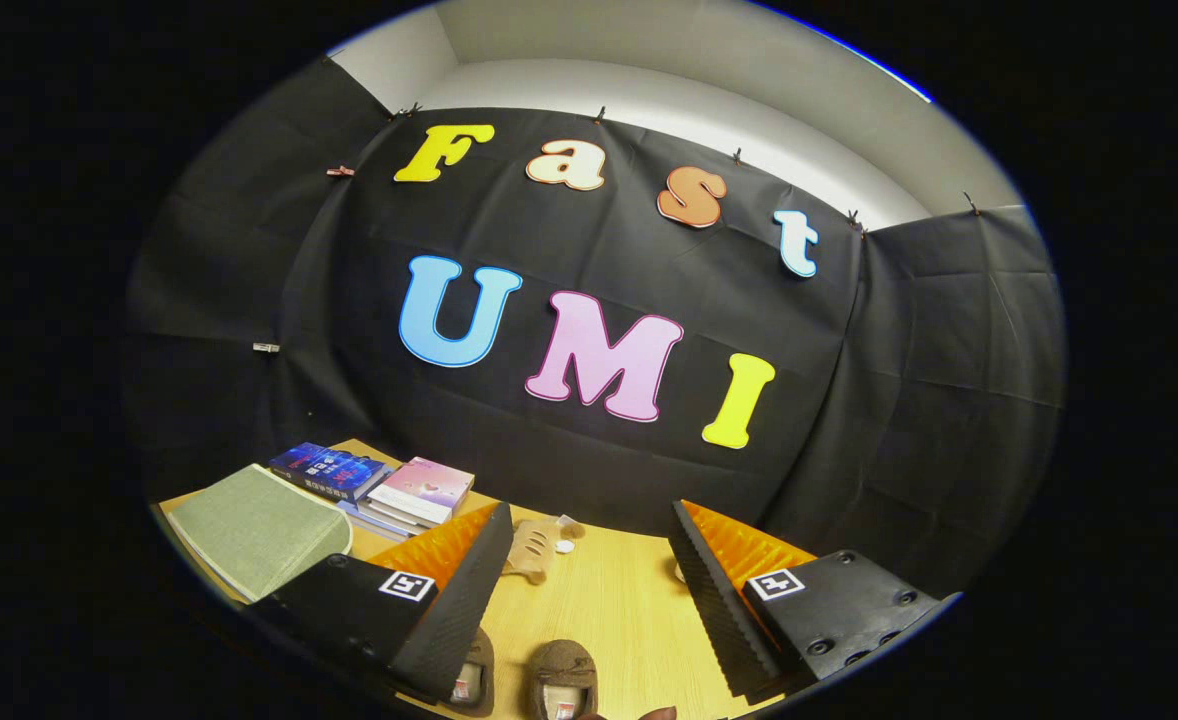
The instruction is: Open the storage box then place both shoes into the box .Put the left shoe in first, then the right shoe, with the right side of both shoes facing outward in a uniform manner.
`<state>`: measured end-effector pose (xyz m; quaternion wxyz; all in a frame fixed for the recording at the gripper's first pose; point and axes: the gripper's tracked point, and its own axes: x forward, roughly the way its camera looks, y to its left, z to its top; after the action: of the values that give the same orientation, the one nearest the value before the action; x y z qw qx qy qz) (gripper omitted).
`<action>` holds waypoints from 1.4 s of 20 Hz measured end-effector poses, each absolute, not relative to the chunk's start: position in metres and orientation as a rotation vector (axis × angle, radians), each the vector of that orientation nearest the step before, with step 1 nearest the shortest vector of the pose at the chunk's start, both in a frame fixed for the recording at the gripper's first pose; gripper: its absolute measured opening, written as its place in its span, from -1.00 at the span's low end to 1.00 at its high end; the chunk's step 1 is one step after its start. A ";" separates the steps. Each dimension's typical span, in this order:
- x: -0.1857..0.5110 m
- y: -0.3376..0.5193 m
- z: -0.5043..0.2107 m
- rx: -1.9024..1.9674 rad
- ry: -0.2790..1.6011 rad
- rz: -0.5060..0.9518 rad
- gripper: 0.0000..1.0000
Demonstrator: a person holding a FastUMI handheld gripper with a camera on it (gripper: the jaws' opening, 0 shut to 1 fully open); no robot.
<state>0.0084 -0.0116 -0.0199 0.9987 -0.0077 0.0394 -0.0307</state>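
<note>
Fingers [589,600] stand spread wide above the wooden tabletop [609,590], pinching nothing, with bare wood showing in the gap between them. Largest of the things on the tabletop is a grey-green fabric storage box [249,528], lying flat and closed at about 10 o'clock from the fingers, beyond the left one. Just past it, toward 11 o'clock, sits a stack of books [374,485], a blue-covered one to the left and a pink-covered one on top to the right. Near 6 o'clock, low between the fingers, lie two brown fuzzy shoes: one [561,680] sits in the gap, the other [471,672] is partly hidden behind the left finger. At 12 o'clock, just beyond the left fingertip, rests a small beige plush toy [534,548], with a tiny white object [564,546] touching its right side.
</note>
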 end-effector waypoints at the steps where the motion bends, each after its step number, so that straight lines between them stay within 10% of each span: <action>1: 0.008 -0.013 -0.020 -0.018 0.079 -0.061 0.95; 16: 0.022 0.012 -0.029 -0.006 0.094 0.031 0.95; 28: 0.014 0.170 -0.048 0.241 0.226 0.693 0.95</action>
<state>0.0144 0.1701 -0.0484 0.9273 0.1174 0.1102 0.3380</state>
